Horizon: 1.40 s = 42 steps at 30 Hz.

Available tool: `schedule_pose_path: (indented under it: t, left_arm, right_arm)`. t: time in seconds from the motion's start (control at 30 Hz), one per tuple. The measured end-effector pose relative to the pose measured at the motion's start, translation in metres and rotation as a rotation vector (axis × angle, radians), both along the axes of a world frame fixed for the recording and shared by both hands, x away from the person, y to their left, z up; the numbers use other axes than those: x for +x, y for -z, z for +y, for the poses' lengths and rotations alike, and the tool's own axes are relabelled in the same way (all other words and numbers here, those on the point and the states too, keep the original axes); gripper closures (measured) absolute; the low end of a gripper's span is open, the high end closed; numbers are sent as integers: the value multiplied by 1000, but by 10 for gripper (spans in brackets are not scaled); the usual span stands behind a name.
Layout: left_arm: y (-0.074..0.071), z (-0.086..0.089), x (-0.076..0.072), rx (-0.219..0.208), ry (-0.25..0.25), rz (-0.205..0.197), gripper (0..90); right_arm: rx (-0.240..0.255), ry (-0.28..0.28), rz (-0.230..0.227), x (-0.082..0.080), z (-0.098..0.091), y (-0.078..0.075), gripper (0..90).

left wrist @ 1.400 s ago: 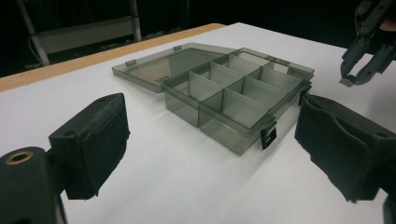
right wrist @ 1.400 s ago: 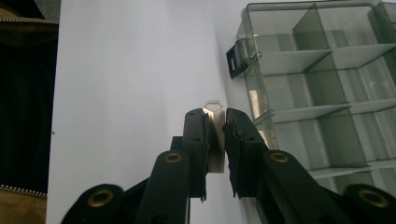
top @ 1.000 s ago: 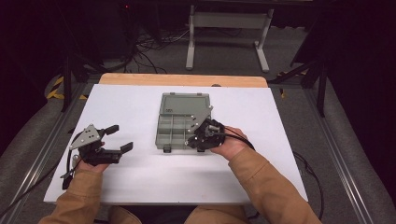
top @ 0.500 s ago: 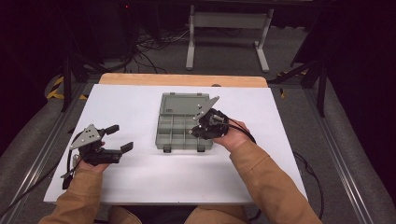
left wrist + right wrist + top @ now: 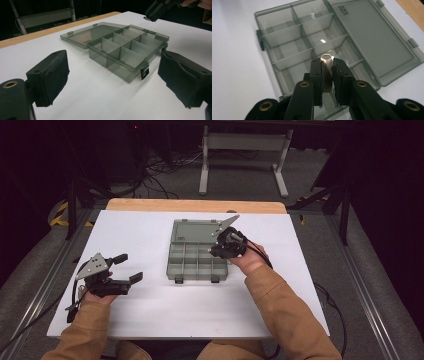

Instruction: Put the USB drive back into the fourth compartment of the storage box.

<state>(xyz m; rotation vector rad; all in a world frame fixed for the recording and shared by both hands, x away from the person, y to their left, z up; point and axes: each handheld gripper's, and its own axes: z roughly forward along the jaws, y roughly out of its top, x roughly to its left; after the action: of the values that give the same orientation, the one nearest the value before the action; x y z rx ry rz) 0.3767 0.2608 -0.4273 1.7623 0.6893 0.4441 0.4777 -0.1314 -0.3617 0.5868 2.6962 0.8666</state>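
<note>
A smoky grey compartment box lies open on the white table, its lid flat behind it. My right gripper hovers over the box's right-hand compartments, shut on a small flat silvery metal piece that sticks out past the fingertips. In the right gripper view the gripper points down at the dividers of the box, with the lid to the right. My left gripper rests at the table's left, open and holding nothing. In its own view the left gripper faces the box, with the right gripper beyond.
The white table surface has a wooden edge at the back. Beyond it stand a metal frame and floor cables. Two black latches sit on the box's near side.
My right gripper has moved away from the person, farther back over the box, still holding the metal piece. The left gripper has stayed put.
</note>
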Motion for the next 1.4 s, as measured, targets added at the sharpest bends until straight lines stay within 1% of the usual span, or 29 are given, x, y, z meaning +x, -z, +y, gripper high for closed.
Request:
schedule_pose_path:
  t: [0.27,0.33,0.63,0.97,1.4]
  left_arm:
    - [0,0,0,2,-1,1,108]
    - [0,0,0,2,-1,1,108]
    - [0,0,1,8,-2,-5,108]
    - [0,1,1,14,-1,-8,108]
    - [0,1,1,13,-1,-9,108]
  right_arm:
    - [-5,44,4,11,-5,5,793]
    - [-7,45,4,12,-5,5,793]
    - [-16,95,17,19,-9,9,793]
    - [-17,120,32,26,-12,15,793]
    - [-35,141,58,37,-11,27,793]
